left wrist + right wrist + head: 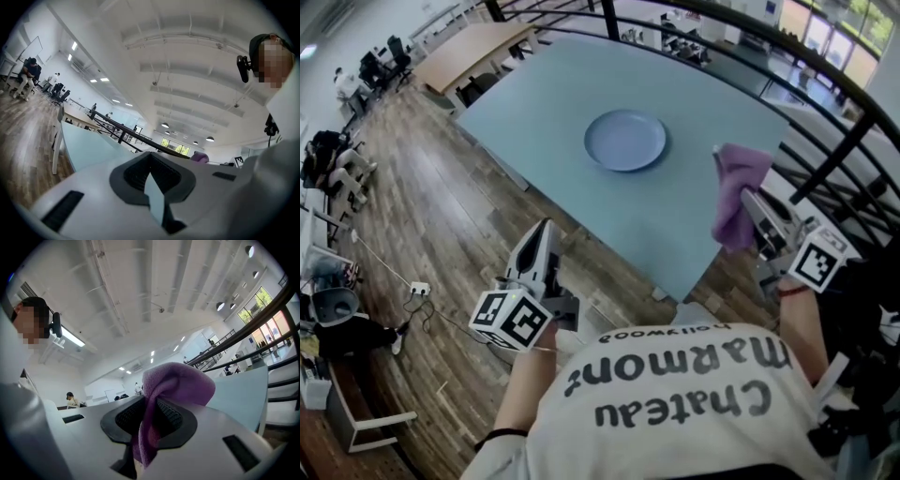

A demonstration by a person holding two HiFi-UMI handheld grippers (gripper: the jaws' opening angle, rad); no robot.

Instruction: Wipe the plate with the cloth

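A round pale blue plate point(625, 140) lies on the light blue table point(581, 75). My right gripper point(752, 211) is shut on a purple cloth point(737, 192), which bunches up and hangs from its jaws near the table's near right edge. In the right gripper view the purple cloth point(164, 399) is pinched between the dark pads. My left gripper point(543, 236) is shut with nothing in it, held over the wooden floor short of the table's near edge. From the left gripper view, the table edge point(84, 145) and a bit of the cloth point(200, 157) show ahead.
A black railing point(825, 122) runs along the table's far and right sides. Wooden floor point(459, 234) lies to the left, with a power strip and cable point(418, 289). Desks, chairs and seated people point(342, 84) are at the far left. A wooden table point(473, 47) stands beyond.
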